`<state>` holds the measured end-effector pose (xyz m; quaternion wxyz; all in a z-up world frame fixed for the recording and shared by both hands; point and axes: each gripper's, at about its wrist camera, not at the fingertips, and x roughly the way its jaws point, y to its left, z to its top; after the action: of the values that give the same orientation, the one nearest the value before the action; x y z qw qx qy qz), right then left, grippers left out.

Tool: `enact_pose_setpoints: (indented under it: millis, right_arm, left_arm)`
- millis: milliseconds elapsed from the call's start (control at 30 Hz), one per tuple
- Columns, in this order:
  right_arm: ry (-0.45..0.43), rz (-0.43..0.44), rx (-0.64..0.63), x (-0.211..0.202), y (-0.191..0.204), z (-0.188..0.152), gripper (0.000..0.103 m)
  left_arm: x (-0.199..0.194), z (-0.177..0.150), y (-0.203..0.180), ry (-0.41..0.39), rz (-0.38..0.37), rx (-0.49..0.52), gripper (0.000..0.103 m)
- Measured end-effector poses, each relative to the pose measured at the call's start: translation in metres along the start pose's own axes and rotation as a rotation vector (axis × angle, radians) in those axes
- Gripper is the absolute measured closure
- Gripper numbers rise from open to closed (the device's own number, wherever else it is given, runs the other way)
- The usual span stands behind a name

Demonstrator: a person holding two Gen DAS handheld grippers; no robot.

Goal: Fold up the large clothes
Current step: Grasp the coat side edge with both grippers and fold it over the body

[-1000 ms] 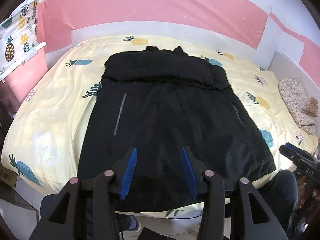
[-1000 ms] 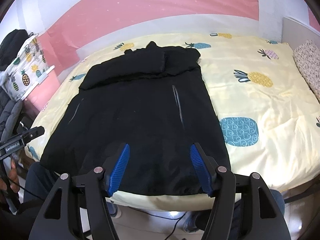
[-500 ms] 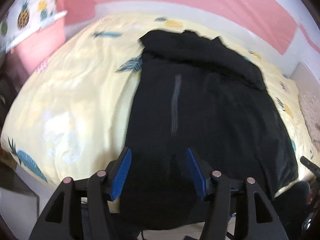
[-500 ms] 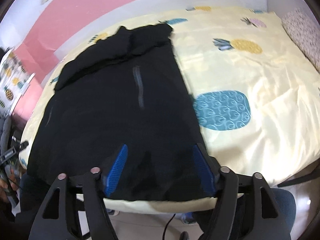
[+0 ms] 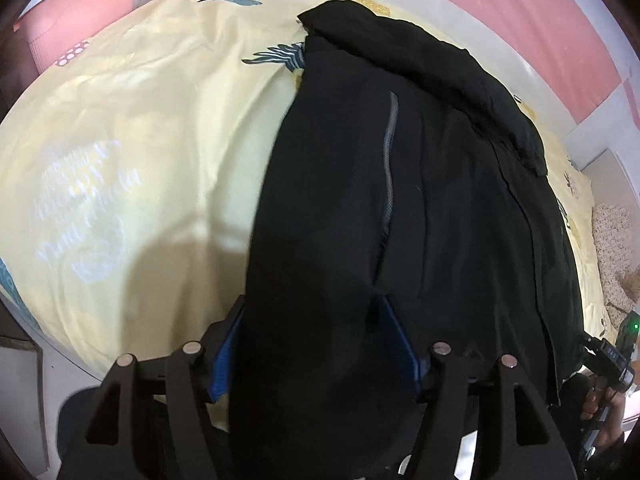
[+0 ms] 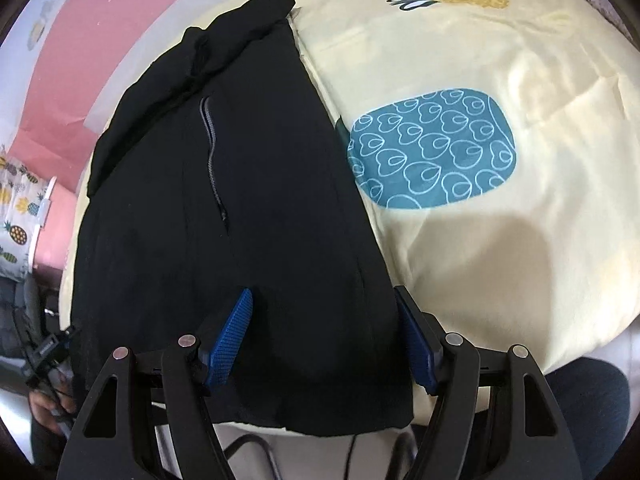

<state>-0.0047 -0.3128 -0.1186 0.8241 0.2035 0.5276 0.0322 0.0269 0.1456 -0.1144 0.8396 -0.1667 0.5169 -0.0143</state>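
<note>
A large black jacket (image 5: pixel 420 184) lies spread flat on the bed, collar far, hem near; it also shows in the right wrist view (image 6: pixel 224 208). My left gripper (image 5: pixel 310 316) is open, its blue-padded jaws straddling the jacket's near left hem corner. My right gripper (image 6: pixel 324 312) is open, its jaws straddling the near right hem corner. Grey pocket zips (image 5: pixel 389 160) run down each side of the jacket's front. The fabric between the jaws is dark; I cannot tell whether the pads touch it.
The yellow pineapple-print bedsheet (image 5: pixel 140 152) lies bare left of the jacket and right of it (image 6: pixel 520 220). The bed's near edge (image 6: pixel 580 344) is just below the grippers. A pink wall (image 5: pixel 540 8) runs behind. The other gripper shows at the right edge (image 5: pixel 612 356).
Both grippers have moved down and forward to the hem, the left toward the left corner, the right toward the right corner. The jacket has not moved. Both jaws stay open.
</note>
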Motion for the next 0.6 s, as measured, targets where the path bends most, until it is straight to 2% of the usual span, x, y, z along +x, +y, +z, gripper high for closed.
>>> enact_pose_setpoints:
  millis: [200,400,467,500,533,567,600]
  right_arm:
    - [0.047,0.038,-0.012,-0.003,0.005,-0.008,0.033]
    - [0.051,0.075,0.060,0.001,-0.007,0.000,0.034]
    - [0.053,0.051,0.038,-0.002,-0.004,-0.001,0.051]
    - [0.054,0.064,0.033,-0.004,-0.004,-0.003,0.057]
    - [0.056,0.092,0.043,-0.005,-0.004,-0.004,0.067]
    - [0.058,0.118,0.055,-0.007,-0.006,-0.004,0.071]
    - [0.054,0.130,0.062,-0.010,-0.007,-0.005,0.073]
  left_arm:
    - [-0.002,-0.009,-0.006,0.006,-0.007,0.024,0.037]
    - [0.009,-0.010,-0.001,0.025,-0.024,-0.005,0.031]
    - [0.010,-0.010,-0.003,0.029,-0.015,0.001,0.031]
    - [0.010,-0.010,-0.006,0.032,-0.005,0.009,0.031]
    - [0.010,-0.011,-0.008,0.036,0.005,0.016,0.030]
    - [0.010,-0.011,-0.010,0.038,0.017,0.023,0.033]
    - [0.010,-0.011,-0.012,0.041,0.023,0.025,0.041]
